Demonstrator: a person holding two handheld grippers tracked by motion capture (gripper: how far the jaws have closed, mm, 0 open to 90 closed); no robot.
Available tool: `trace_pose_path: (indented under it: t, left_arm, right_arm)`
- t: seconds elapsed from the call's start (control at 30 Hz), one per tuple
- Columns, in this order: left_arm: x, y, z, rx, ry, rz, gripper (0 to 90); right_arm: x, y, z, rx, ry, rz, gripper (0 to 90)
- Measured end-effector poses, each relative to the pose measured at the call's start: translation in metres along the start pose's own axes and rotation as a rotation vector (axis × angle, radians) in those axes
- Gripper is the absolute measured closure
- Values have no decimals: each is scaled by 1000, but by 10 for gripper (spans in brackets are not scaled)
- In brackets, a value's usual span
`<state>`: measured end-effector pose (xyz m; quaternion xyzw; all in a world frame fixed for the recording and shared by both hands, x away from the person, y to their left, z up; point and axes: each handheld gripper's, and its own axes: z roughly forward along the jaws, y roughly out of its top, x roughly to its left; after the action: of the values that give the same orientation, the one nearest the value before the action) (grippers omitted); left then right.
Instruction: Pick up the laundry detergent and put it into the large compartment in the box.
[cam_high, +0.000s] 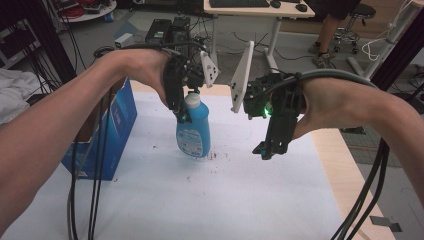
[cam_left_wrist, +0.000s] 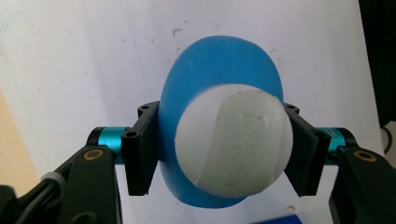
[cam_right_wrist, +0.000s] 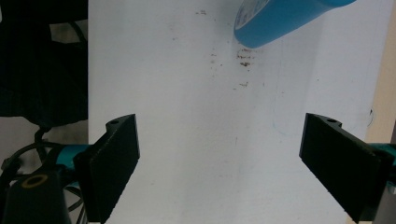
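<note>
Clamping the blue bottle (cam_high: 193, 131) upright, the left gripper (cam_high: 184, 102) holds while the right gripper (cam_high: 267, 145) gapes.

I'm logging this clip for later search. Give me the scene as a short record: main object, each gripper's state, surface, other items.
main object: blue bottle with white cap, upright
left gripper: shut on the bottle just below the cap
right gripper: open, holds nothing, right of the bottle
surface: white sheet with small dark specks
other items: blue box at the sheet's left edge
</note>
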<state>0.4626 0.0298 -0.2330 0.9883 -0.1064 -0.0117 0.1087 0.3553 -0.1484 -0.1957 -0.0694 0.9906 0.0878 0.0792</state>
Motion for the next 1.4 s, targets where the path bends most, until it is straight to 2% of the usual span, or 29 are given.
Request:
trace_pose_path:
  t: [0.1, 0.23, 0.4, 0.67, 0.8, 0.83, 0.87, 1.1, 1.23, 1.27, 1.3, 1.4]
  left_arm:
    - [-3, 2, -15, 33, 9, -40, 373]
    - [-5, 1, -25, 42, 17, -63, 373]
    - [-11, 0, -42, 49, 37, -98, 373]
    - [-23, -2, -80, 42, 68, -158, 373]
    - [-25, -5, -96, 41, 80, -214, 374]
    - [-25, -5, -96, 41, 80, -214, 374]
    - [-25, -8, -103, 41, 87, -247, 374]
    - [-27, -27, -120, 21, 120, -367, 375]
    - [-29, -40, -127, 21, 144, -442, 375]
    - [-29, -40, -127, 21, 144, -442, 375]
    - [-29, -46, -130, 22, 155, -477, 375]
    - [-32, -56, -134, 29, 176, -526, 375]
  right_arm:
    - [2, -1, -2, -5, -4, 0, 113]
    - [3, -3, -4, -3, -8, 4, 113]
    - [4, -3, -4, -2, -11, -3, 113]
    - [4, -2, -3, -5, -19, 2, 113]
    - [4, -3, -4, -2, -23, -3, 113]
    - [4, -3, -4, -2, -23, -3, 113]
    - [4, -3, -4, -3, -26, -4, 113]
    - [5, -5, -6, -7, -30, -3, 113]
    - [4, -7, -8, -14, -36, 5, 113]
    - [4, -7, -8, -14, -36, 5, 113]
    - [4, -7, -7, -8, -37, 4, 113]
    - [4, -6, -6, -5, -37, 1, 113]
